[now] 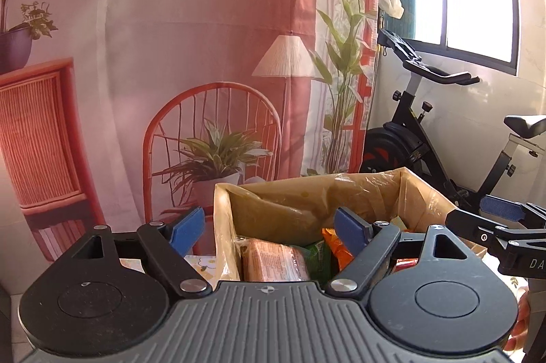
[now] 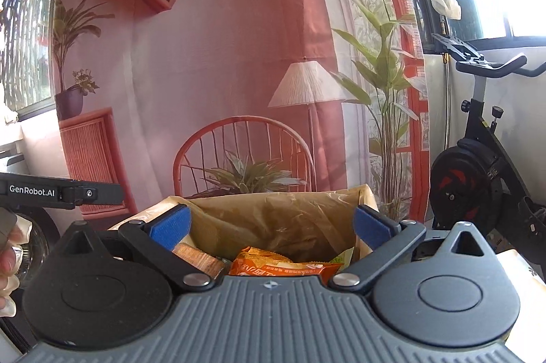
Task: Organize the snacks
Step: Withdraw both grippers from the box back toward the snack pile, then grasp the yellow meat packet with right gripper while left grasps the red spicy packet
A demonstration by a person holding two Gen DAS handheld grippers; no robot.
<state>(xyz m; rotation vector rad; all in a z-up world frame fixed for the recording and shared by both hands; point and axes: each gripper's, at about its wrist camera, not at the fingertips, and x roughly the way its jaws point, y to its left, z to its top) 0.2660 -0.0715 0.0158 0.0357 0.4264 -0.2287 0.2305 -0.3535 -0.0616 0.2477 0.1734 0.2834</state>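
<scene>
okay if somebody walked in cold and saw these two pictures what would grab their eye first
Probably the open cardboard box lined with brownish plastic, low in the middle, with an orange snack packet and a brown packet inside. Behind it hangs a big pink backdrop printed with a chair and plants, and an exercise bike stands by the window on the right.

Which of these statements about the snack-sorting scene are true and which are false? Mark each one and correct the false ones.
1. The cardboard box is lined with plastic. True.
2. The left gripper is clamped on a snack. False: its jaws stand open, with nothing between them.
3. An orange snack packet lies inside the box. True.
4. The right gripper is shut. False: it is wide open and empty.
5. An exercise bike stands right of the box. True.
</scene>
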